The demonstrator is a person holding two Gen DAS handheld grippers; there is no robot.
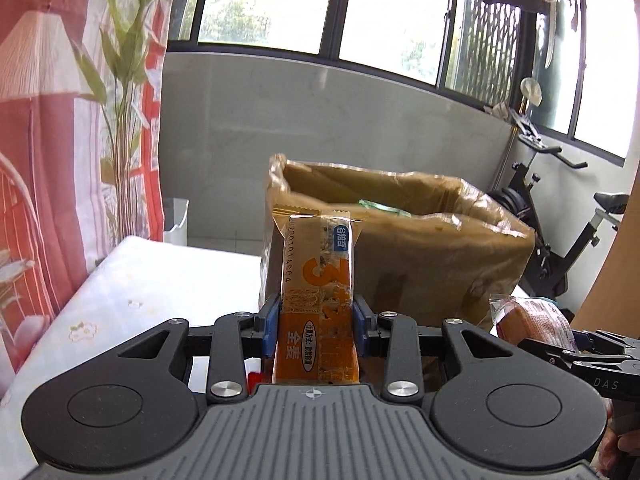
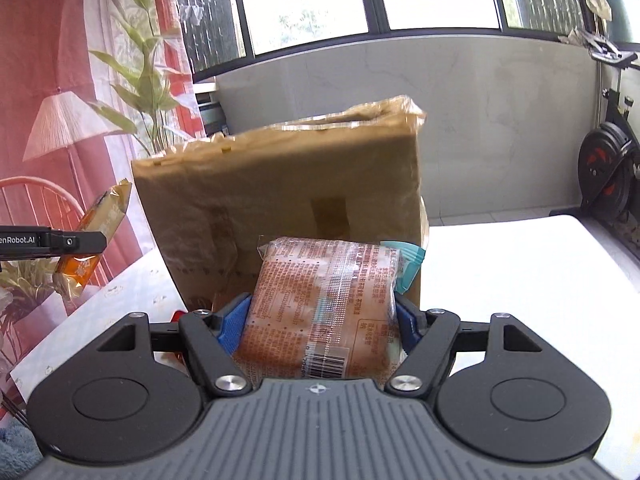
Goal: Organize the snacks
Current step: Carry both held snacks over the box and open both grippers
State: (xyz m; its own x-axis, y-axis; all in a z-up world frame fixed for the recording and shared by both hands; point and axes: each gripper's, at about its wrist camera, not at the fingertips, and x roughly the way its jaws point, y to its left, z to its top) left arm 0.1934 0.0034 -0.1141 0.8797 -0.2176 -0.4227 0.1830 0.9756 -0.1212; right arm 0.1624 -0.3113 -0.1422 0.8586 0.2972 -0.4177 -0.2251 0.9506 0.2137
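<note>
Between the blue pads of our left gripper [image 1: 316,328] we are clenching an orange snack bar [image 1: 318,300], which is standing upright with its sealed end pointing up and its printed side facing us. Our right gripper [image 2: 320,326] is squeezing a wrapped cake [image 2: 320,308], a clear packet with red print and a barcode at its near edge; a teal wrapper corner [image 2: 406,264] is peeking out at the packet's far right. In the left wrist view the right gripper [image 1: 576,350] is showing at the right edge with the cake [image 1: 528,318] in it, and in the right wrist view the left gripper [image 2: 80,242] is reaching in from the left edge, carrying the snack bar [image 2: 92,240] tilted.

Just beyond both snacks a cardboard box [image 1: 400,248] wrapped in shiny tape is standing open on the white table [image 1: 140,300]. We are seeing something green [image 1: 380,206] lying inside it near the rim, too hidden to name. Something small and red [image 2: 178,315] is lying on the table near the box.

Far off, a red and white curtain [image 1: 60,140] is hanging on the left, windows [image 1: 380,20] are running across the back wall, and an exercise bike [image 1: 560,248] is standing on the right.
</note>
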